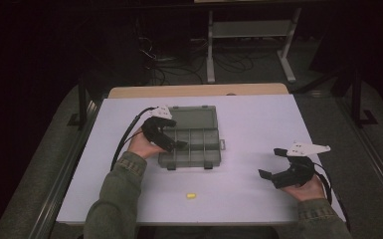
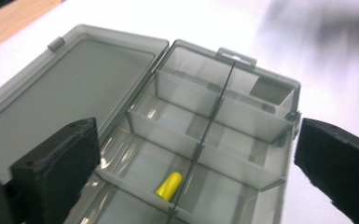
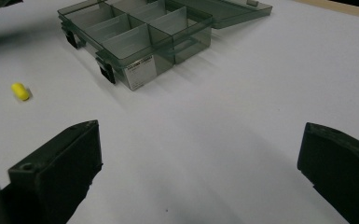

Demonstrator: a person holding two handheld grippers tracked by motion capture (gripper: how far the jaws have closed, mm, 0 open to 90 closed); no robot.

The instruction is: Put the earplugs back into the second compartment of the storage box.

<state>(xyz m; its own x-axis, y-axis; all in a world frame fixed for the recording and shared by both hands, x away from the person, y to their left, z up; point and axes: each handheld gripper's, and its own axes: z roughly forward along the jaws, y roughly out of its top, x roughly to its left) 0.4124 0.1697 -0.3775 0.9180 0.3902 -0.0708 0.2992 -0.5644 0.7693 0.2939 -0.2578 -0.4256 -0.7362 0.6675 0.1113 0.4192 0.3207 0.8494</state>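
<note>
**Earplug sorting: one in the box, one loose on the table**

Table (image 1: 258, 119) first: your white work surface carries the grey compartment box (image 1: 191, 142), lid folded open toward the far edge, sitting left of centre. Your left gripper (image 1: 171, 142) hangs over the box's left-hand cells, jaws spread wide with nothing between them. In the left gripper view a yellow earplug (image 2: 169, 185) lies inside a near cell, leaning against the middle divider, clear of both pads.

Second yellow earplug (image 1: 191, 195) lies loose on the table near the front edge, in front of the box and apart from it. It sits between your two hands, roughly level with your right gripper (image 1: 273, 164) and off to that gripper's left; in the right gripper view it shows at far left (image 3: 20, 91), long axis roughly across the view. Right gripper jaws are wide apart, holding nothing, pointing toward the box.

My read: either hand can reach it; the left is already over the box, so you'd swing back toward the front edge.
</note>
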